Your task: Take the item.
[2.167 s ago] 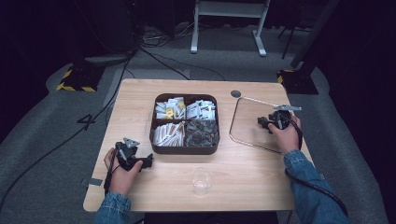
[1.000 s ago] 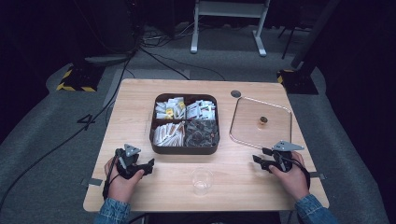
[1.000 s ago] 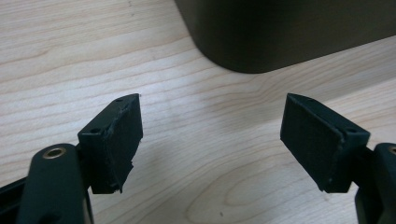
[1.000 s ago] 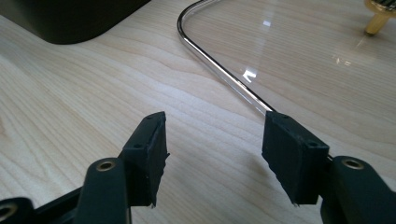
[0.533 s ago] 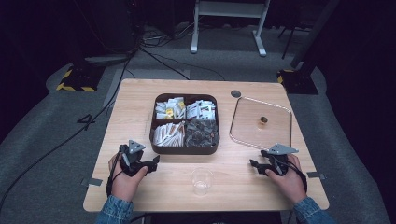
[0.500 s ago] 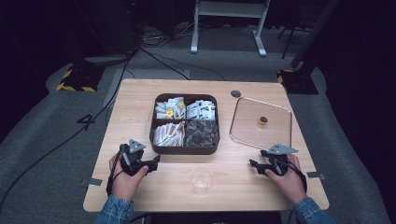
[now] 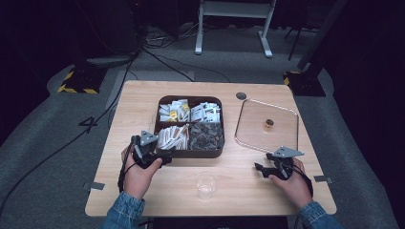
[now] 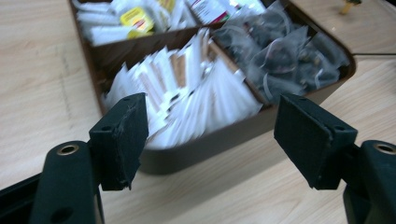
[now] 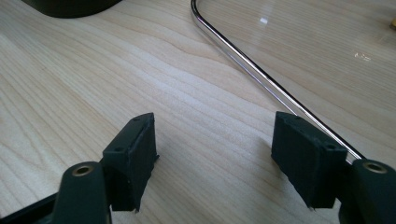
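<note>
A dark brown four-part tray [image 7: 190, 97] sits mid-table. White sachets [image 7: 173, 136] fill its near-left part and dark tea bags [image 7: 206, 135] its near-right part. My left gripper [image 7: 167, 155] hovers at the tray's near-left corner. In the left gripper view its jaws [image 8: 210, 126] are open, have just been closing a little, and hold nothing; beyond them are the tray wall [image 8: 196, 149] and the sachets [image 8: 187, 93]. My right gripper [image 7: 258, 168] rests at the front right. Its jaws [image 9: 215, 140] have just been opening and stand open over bare wood.
A square glass lid [image 7: 258, 133] with a brass knob [image 7: 269, 123] lies right of the tray, its metal rim [image 9: 252, 70] just beyond my right gripper. A small clear cup [image 7: 205, 185] stands near the front edge between the hands.
My left hand has risen and moved right toward the tray's near-left corner. The right hand, earlier at the lid, came back to the front right and has since stayed there.
</note>
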A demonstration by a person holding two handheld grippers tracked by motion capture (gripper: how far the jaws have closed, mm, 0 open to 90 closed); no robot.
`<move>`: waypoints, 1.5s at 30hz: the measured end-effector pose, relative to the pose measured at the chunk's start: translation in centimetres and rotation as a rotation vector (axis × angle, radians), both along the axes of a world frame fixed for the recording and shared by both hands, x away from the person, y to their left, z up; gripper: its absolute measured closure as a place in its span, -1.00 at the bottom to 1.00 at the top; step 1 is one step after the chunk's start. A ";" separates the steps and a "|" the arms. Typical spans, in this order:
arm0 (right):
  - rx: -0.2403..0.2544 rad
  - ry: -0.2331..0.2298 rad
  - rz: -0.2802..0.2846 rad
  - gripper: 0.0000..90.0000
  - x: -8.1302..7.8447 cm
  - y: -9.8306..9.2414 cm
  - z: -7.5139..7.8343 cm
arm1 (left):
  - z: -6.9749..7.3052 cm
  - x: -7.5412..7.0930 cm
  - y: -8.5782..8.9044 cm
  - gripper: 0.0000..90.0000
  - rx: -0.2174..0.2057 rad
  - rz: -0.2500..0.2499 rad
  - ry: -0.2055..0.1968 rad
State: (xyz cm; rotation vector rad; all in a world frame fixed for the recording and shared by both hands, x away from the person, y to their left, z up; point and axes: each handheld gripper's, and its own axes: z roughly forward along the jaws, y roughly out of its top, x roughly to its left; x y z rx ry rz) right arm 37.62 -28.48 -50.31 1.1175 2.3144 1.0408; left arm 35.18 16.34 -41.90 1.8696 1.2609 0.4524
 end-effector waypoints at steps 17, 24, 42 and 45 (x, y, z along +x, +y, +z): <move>0.004 -0.003 0.004 -0.24 0.1 0.1 0.0 | -1.3 4.0 -7.1 -0.34 0.021 -0.034 -0.003; 0.008 -0.006 0.014 -0.17 0.0 0.1 0.0 | -2.3 5.2 -9.5 -0.28 0.016 -0.026 -0.004; 0.007 -0.007 0.016 -0.16 0.0 0.1 0.0 | -4.0 6.8 -11.1 0.12 0.133 -0.064 0.057; 0.007 -0.007 0.016 -0.16 0.0 0.1 0.0 | -4.0 6.8 -11.2 0.24 0.155 -0.069 0.049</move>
